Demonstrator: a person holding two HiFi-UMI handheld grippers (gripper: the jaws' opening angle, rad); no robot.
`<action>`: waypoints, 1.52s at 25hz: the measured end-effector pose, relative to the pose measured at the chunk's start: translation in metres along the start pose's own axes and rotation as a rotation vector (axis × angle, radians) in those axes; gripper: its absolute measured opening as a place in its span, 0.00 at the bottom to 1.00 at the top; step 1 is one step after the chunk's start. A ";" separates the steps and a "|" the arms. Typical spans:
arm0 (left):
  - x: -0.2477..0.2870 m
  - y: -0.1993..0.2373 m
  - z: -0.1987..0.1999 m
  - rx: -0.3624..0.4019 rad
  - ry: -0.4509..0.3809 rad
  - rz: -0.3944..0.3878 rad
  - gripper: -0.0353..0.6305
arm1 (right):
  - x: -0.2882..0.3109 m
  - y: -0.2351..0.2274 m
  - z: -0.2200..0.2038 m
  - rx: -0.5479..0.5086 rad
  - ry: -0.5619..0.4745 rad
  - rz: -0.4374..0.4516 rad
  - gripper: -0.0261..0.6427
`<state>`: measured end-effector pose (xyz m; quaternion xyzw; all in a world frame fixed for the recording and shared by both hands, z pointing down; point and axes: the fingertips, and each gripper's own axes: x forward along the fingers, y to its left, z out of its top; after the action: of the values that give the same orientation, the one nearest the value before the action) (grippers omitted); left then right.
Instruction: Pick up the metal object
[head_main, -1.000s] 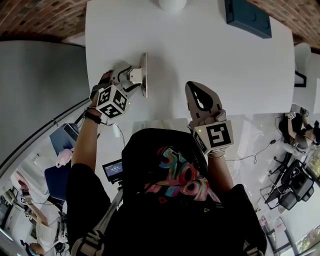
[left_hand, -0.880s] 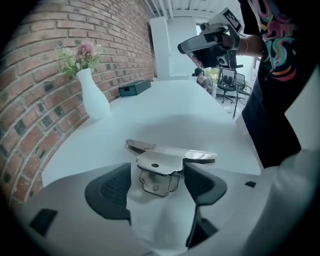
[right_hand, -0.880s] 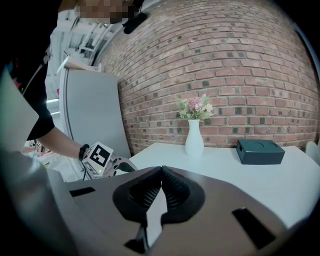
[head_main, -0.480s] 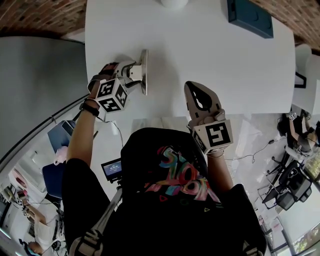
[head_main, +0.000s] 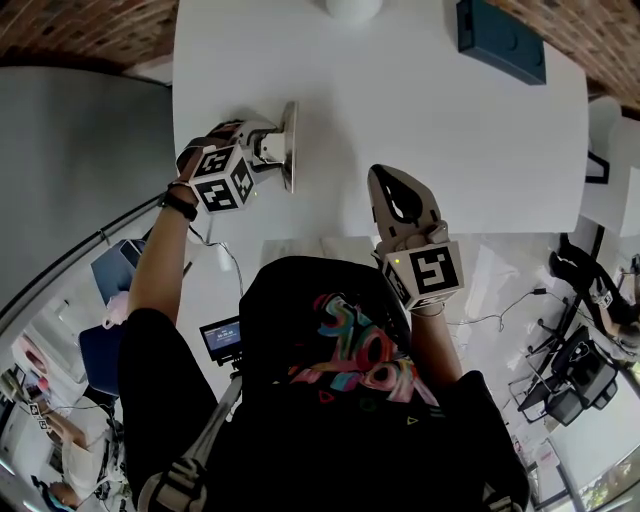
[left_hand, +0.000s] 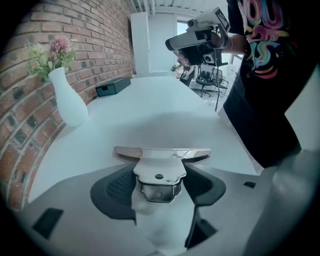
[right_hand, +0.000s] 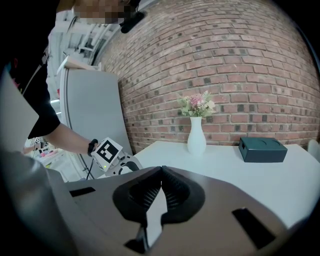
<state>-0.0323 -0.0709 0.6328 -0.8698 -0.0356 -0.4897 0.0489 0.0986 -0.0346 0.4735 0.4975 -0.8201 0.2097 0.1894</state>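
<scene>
Worktop (head_main: 440, 120) is showing plain white throughout. Metal object (left_hand: 161, 152) is presenting a polished silver finish and is reflecting pale tones. Left gripper (head_main: 266, 148) and right gripper (right_hand: 161, 172) are both showing grey bodies with black ribbed pads on the jaws. Marker cube (head_main: 220, 180) on each gripper is carrying black square patterns on white. Brick wall (right_hand: 240, 60) is displaying red-brown bricks with pale mortar lines. Vase (right_hand: 196, 137) is appearing white, its flowers (right_hand: 197, 105) pink and pale green. Box (right_hand: 262, 149) is showing dark teal. Shirt (head_main: 350, 420) is showing black with a print in pink, teal and orange. Wristband (head_main: 178, 203) is showing black. Partition (right_hand: 97, 105) is appearing flat grey.
</scene>
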 end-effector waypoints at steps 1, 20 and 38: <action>0.000 0.000 0.001 0.006 -0.002 -0.003 0.51 | 0.000 -0.001 0.000 0.000 0.000 0.001 0.07; -0.021 0.012 0.017 -0.042 -0.081 0.076 0.50 | 0.003 -0.004 0.018 0.002 -0.025 -0.019 0.07; -0.083 0.022 0.065 -0.138 -0.223 0.299 0.50 | -0.022 -0.004 0.067 -0.022 -0.181 -0.069 0.07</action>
<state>-0.0182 -0.0863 0.5271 -0.9155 0.1224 -0.3789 0.0573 0.1050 -0.0555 0.4064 0.5402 -0.8186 0.1484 0.1269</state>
